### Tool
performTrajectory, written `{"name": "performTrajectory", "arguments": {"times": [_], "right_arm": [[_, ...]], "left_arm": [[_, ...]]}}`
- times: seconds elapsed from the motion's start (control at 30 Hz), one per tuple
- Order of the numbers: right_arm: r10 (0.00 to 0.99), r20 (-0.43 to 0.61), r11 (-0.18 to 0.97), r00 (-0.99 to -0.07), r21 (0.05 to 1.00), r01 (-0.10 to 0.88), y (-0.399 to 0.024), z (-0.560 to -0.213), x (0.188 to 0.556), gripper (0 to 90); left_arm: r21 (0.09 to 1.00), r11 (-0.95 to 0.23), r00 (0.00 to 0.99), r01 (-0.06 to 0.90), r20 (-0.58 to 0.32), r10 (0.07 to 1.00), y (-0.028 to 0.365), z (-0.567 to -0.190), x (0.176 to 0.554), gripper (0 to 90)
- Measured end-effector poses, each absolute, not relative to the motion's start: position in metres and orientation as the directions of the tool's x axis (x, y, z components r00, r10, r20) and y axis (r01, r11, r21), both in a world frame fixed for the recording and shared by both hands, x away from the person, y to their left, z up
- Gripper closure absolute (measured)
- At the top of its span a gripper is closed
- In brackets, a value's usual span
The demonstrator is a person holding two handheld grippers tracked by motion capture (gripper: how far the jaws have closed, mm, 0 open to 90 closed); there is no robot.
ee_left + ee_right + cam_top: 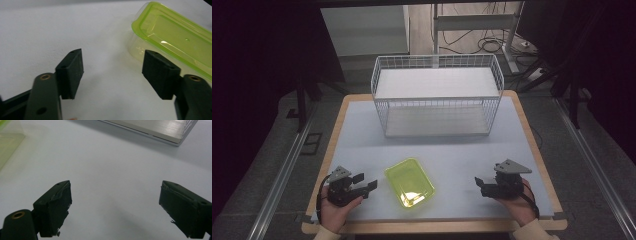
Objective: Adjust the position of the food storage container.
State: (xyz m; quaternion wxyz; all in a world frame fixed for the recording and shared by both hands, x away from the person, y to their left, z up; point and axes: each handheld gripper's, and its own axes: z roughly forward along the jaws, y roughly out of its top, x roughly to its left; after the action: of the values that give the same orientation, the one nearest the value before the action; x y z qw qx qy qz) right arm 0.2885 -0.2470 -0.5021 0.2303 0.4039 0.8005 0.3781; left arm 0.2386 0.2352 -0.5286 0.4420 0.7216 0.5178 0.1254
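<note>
Left hand-held gripper (368, 182), jaws apart, empty, low over the pale tabletop (362, 135), just beside a lime-green translucent plastic lidded container (409, 182). Right hand-held gripper (480, 184), jaws wide, empty, well apart from it. Behind, a white wire basket (437, 97).

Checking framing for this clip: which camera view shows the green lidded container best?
The high view: the whole green container lies on the table between the left gripper and right gripper. The left gripper view shows it closer, with lid and clear wall but cropped. The right gripper view catches a blurred corner.
</note>
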Motion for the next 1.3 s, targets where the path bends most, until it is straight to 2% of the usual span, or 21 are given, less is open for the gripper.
{"name": "performTrajectory", "arguments": {"times": [0.03,0.07,0.27,0.37,0.43,0.73,0.93,1.3], "right_arm": [[0.821,-0.066,0.389,-0.567,0.791,0.472,-0.247,-0.502,0.289,11.4],[0.821,-0.067,0.391,-0.567,0.790,0.473,-0.247,-0.503,0.289,11.4],[0.820,-0.068,0.393,-0.568,0.788,0.474,-0.246,-0.503,0.289,11.4],[0.825,-0.064,0.380,-0.562,0.799,0.467,-0.246,-0.501,0.288,11.4],[0.826,-0.066,0.379,-0.559,0.800,0.466,-0.246,-0.501,0.287,11.4],[0.826,-0.069,0.383,-0.560,0.797,0.466,-0.246,-0.502,0.287,11.5],[0.834,-0.052,0.367,-0.549,0.796,0.481,-0.247,-0.504,0.289,11.6],[0.833,-0.052,0.366,-0.551,0.798,0.478,-0.248,-0.503,0.288,11.6]], "left_arm": [[0.769,-0.082,0.431,0.634,-0.263,0.863,0.235,-0.528,0.238,39.0],[0.772,-0.093,0.436,0.629,-0.250,0.864,0.237,-0.526,0.237,45.6],[0.774,-0.057,0.443,0.631,-0.299,0.845,0.243,-0.519,0.234,74.1],[0.761,-0.067,0.461,0.645,-0.317,0.829,0.244,-0.515,0.231,84.4],[0.760,-0.089,0.476,0.643,-0.307,0.824,0.242,-0.513,0.228,87.6],[0.750,-0.204,0.547,0.630,-0.242,0.802,0.225,-0.512,0.216,89.8],[0.747,-0.213,0.559,0.630,-0.246,0.792,0.221,-0.513,0.215,89.8],[0.719,-0.304,0.628,0.625,-0.232,0.743,0.191,-0.520,0.210,90.0]]}}
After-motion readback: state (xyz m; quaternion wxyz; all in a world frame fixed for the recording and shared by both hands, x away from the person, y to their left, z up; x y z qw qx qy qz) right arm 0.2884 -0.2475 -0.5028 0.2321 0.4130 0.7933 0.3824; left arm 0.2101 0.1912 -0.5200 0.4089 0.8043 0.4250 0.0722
